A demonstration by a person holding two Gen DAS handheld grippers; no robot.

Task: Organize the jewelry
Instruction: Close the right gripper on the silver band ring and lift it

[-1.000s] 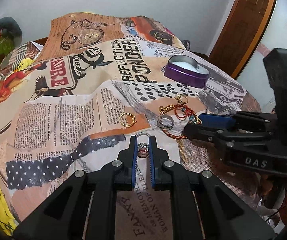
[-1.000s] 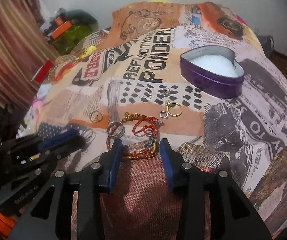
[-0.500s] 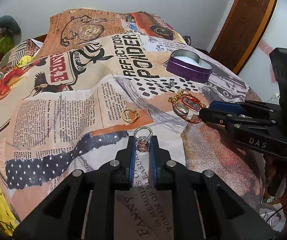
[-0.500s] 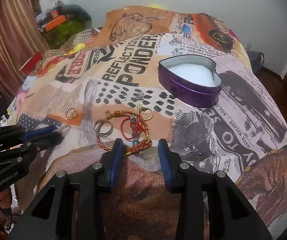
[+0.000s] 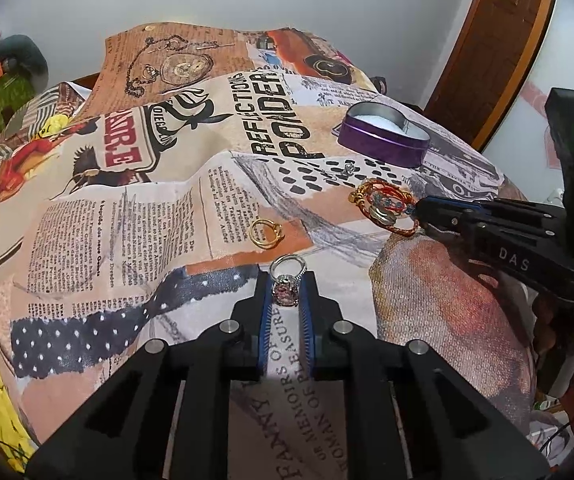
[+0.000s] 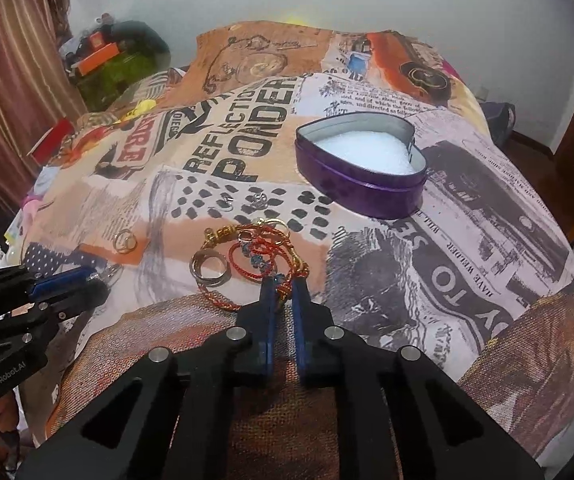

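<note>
Both tongs are seen closed on jewelry over a bed covered with a newspaper-print bedspread (image 6: 467, 248): the left tongs (image 5: 286, 294) are clamped on a silver ring with a pink stone (image 5: 286, 285), the stone pinched between the blue pads and the band standing out past the tips, just above the cloth. The right tongs (image 6: 283, 286) are pinched on the near edge of a red and gold cord bracelet (image 6: 261, 258), which is tangled with beaded strands and lies on the bedspread. A wide silver band ring (image 6: 209, 269) is seen touching the bracelet's left side, and a gold ring (image 6: 274, 224) sits at its far edge. A separate gold ring (image 5: 266, 233) lies apart on an orange patch, just beyond the left tongs. Two small silver pieces (image 6: 257, 199) rest on the black-dotted print. A purple heart-shaped tin (image 6: 361, 194) with white lining stands open farther back, well apart from the bracelet
</note>
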